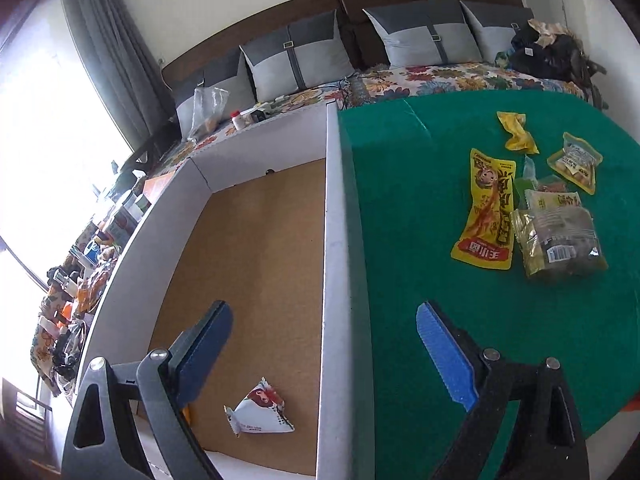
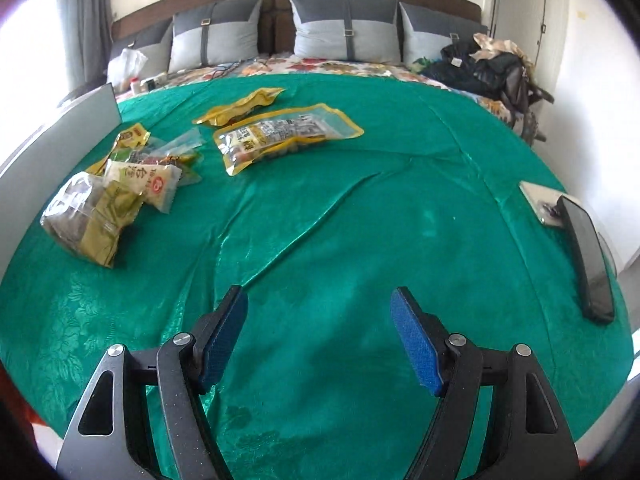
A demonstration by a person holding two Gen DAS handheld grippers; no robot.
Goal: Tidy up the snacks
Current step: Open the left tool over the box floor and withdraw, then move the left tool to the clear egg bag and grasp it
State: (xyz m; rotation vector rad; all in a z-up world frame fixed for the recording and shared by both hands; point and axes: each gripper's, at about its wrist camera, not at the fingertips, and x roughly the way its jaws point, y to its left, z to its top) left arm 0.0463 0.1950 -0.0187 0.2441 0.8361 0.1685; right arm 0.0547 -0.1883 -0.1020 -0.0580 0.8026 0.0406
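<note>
So on the left there's the white box with the cork-brown floor, and one small white-and-red snack packet already lying in its near corner. The left tongs hang right over the box's right-hand wall, one blue pad above the box floor, the other above the green cloth. They're spread wide with nothing between the pads. The packet lies below and just left of their midline, not touched.

Moving right, the rest of the snacks sit in a loose heap on the green cloth, which covers what looks like a bed rather than a worktop. There's a long yellow pouch lying near-to-far, the closest one to the box wall. A bulky clear bag of dark stuff lies just beside it, a white packet leans on that bag, and a yellow-edged clear pouch and a crumpled yellow wrapper sit farther back.

The right tongs are over bare cloth, open fairly wide and empty too. The whole heap lies ahead of them and off to their left, well apart. My guess is the heap is a similar reach for either hand, with the left one better placed for the drop since it's already at the box.
</note>
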